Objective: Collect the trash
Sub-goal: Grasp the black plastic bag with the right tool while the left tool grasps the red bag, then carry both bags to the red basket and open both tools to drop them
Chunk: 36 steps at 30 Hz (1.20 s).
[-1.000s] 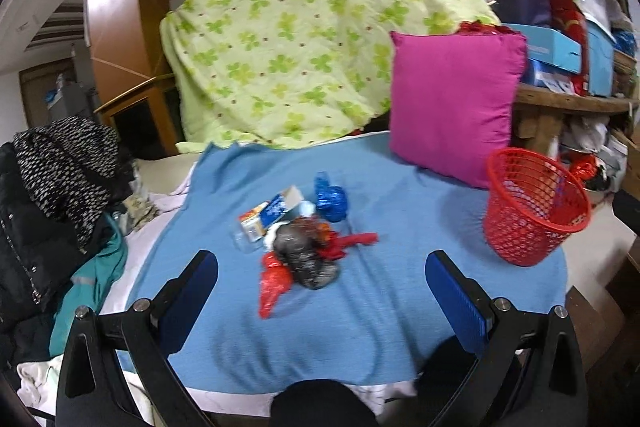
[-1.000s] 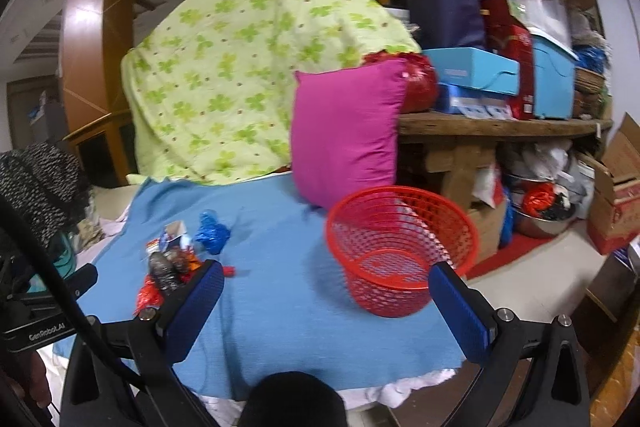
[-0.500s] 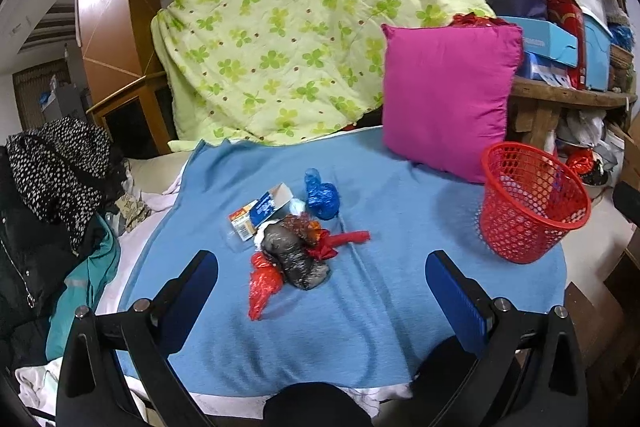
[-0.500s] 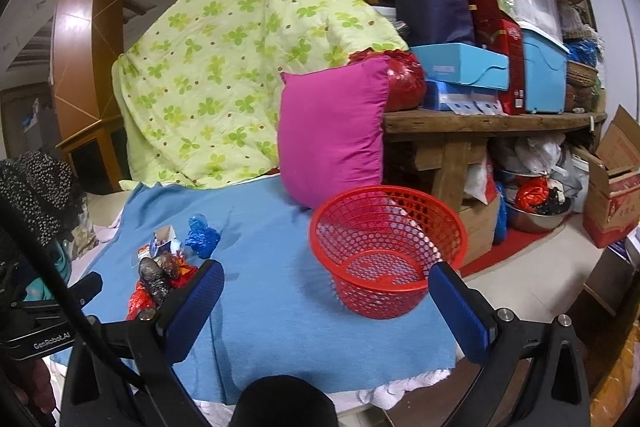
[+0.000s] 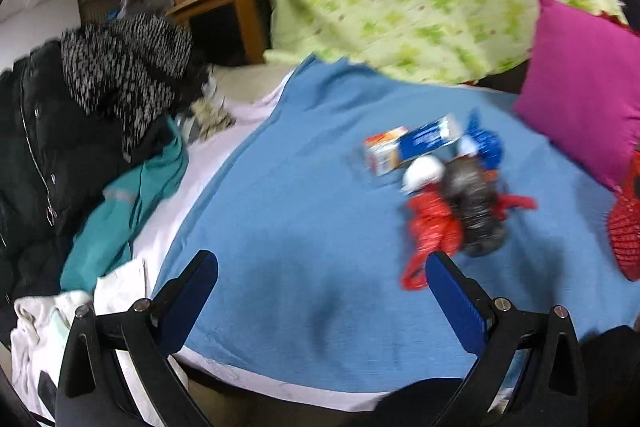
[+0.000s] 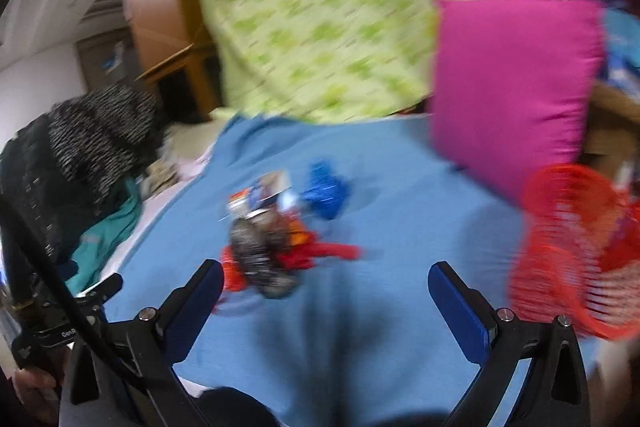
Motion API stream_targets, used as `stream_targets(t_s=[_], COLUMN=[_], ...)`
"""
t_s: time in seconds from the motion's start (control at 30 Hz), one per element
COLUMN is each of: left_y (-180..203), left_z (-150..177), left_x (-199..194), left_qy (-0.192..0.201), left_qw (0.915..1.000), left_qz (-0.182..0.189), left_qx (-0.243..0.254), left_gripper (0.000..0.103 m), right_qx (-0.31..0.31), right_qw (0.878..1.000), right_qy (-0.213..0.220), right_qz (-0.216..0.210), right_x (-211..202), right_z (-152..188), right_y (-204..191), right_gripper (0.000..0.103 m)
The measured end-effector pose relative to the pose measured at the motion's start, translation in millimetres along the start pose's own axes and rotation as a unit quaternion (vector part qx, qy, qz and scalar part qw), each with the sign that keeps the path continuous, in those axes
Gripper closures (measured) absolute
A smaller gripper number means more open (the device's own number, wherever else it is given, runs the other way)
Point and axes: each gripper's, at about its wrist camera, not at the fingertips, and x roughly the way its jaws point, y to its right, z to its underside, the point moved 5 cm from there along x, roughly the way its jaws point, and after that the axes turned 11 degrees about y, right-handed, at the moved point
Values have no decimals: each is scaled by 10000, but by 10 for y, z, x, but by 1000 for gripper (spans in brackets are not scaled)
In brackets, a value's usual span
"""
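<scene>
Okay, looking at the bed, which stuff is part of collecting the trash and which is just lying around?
Job: trash pile including small carton, blue wrapper; red basket.
Lying about: pink pillow, green sheet, dark clothes, blue blanket.

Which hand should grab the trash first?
Probably right. The right tool hangs open with the trash pile just ahead, near its left finger, and the red basket close on its right. The left tool is open too, but the pile sits off to its right.
</scene>
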Motion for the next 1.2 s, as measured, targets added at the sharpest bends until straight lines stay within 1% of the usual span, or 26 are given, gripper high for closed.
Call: stream_targets(t_s=[0.07, 0.17, 0.2, 0.23, 0.33, 0.4, 0.43, 0.5, 0.53, 0.57, 0.6, 0.67, 0.77, 0.87, 0.97, 1.0, 1.03, 1.07, 1.1, 1.13, 1.17, 1.2], left_y=[-27, -33, -15, 16, 75, 93, 101, 137, 164, 189, 229, 320, 484, 629, 750, 796, 824, 859, 905, 960, 978, 982], left_z=[89, 184, 213, 221, 242, 254, 259, 246, 241, 233, 222, 200, 152, 94, 76, 76, 88, 105, 111, 131, 144, 150], left_x=[167, 360, 403, 449, 537, 567, 583, 617, 634, 646, 674, 731, 855, 1036, 1233, 1302, 1358, 1414, 1456, 1492, 1505, 1513], left_qy=[-180, -413, -463, -521, -581, -607, -616, -647, -661, -677, -698, -764, -801, -823, -947, -987, -1044, -1129, -1195, -1266, -1289, -1276], left_qw=[9998, 9986, 9981, 9974, 9959, 9947, 9938, 9915, 9903, 9890, 9876, 9846, 9813, 9794, 9776, 9761, 9750, 9732, 9708, 9649, 9623, 9628], left_qz=[50, 273, 341, 447, 663, 804, 896, 1098, 1186, 1277, 1368, 1528, 1714, 1811, 1846, 1905, 1926, 1967, 2043, 2252, 2335, 2315], left_qx=[-65, -185, -201, -215, -199, -209, -234, -279, -291, -307, -326, -360, -350, -344, -351, -361, -366, -379, -398, -477, -536, -565], left_gripper=[0, 0, 0, 0, 0, 0, 0, 0, 0, 0, 0, 0, 0, 0, 0, 4, 17, 27, 48, 58, 61, 62], right_qx=[49, 217, 231, 237, 342, 377, 410, 513, 583, 617, 645, 742, 1068, 1337, 1575, 1627, 1675, 1717, 1749, 1775, 1802, 1810], right_qw=[9992, 9959, 9948, 9936, 9891, 9859, 9844, 9795, 9754, 9734, 9724, 9729, 9732, 9738, 9728, 9726, 9724, 9724, 9729, 9733, 9738, 9744], right_qy=[-313, -661, -748, -857, -1094, -1300, -1362, -1548, -1715, -1796, -1828, -1749, -1504, -1272, -1093, -1047, -987, -924, -844, -770, -667, -597], right_qz=[-233, -584, -655, -704, -919, -987, -1036, -1180, -1257, -1283, -1299, -1321, -1372, -1330, -1299, -1289, -1287, -1279, -1252, -1233, -1218, -1191], right_x=[435, 963, 1083, 1232, 1593, 1819, 1888, 2027, 2105, 2133, 2145, 2096, 1891, 1691, 1447, 1382, 1321, 1257, 1180, 1108, 1015, 946], right_z=[93, 243, 270, 297, 385, 443, 464, 534, 597, 633, 656, 652, 535, 433, 370, 341, 325, 304, 278, 252, 214, 191], right_y=[-119, -261, -291, -313, -434, -496, -520, -551, -564, -567, -561, -509, -339, -145, 70, 129, 182, 233, 288, 343, 408, 460], right_gripper=[0, 0, 0, 2, 16, 16, 18, 38, 54, 60, 63, 68, 71, 71, 71, 71, 71, 71, 71, 71, 71, 71])
